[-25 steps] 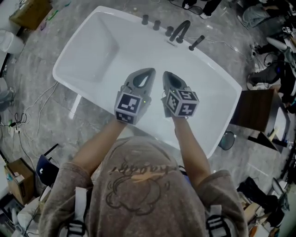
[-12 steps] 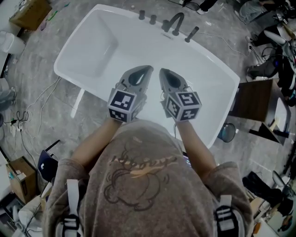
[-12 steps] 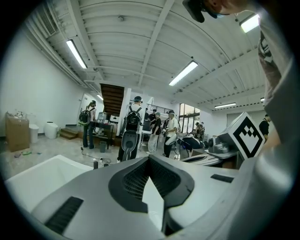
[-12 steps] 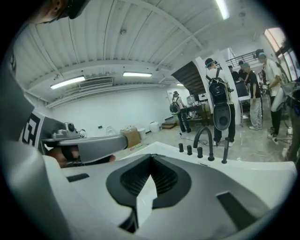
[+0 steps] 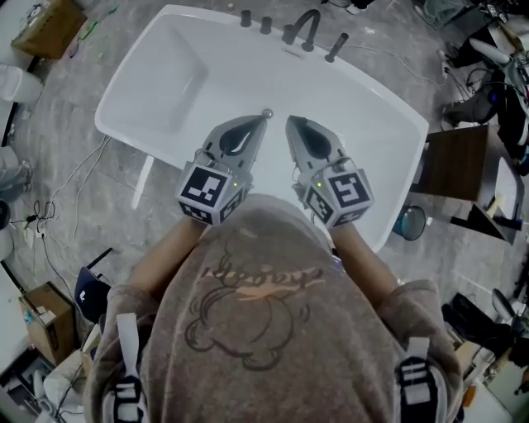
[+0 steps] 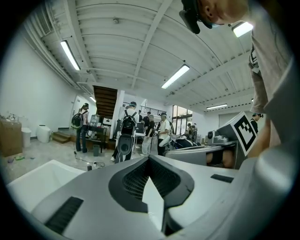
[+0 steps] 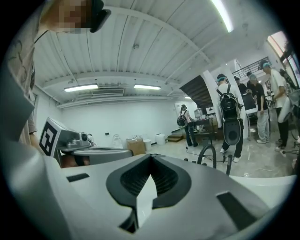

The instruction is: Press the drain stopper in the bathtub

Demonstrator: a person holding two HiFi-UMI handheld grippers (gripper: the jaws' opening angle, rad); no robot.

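Head view – stopper: the drain stopper is a small round metal knob on the floor of the white bathtub, near mid-length, on the side of the faucet.
Head view – direction: it lies just past the tip of the left hand-held gripper, straight along that tool's axis; whether they touch I cannot tell.
Head view – nearer tool: the left one; the right hand-held gripper points beside the stopper, slightly apart.
Left gripper view: jaws together, nothing between them; stopper out of sight.
Right gripper view: jaws together, empty.
Writing: only square markers on the cubes; the shirt print is not legible.
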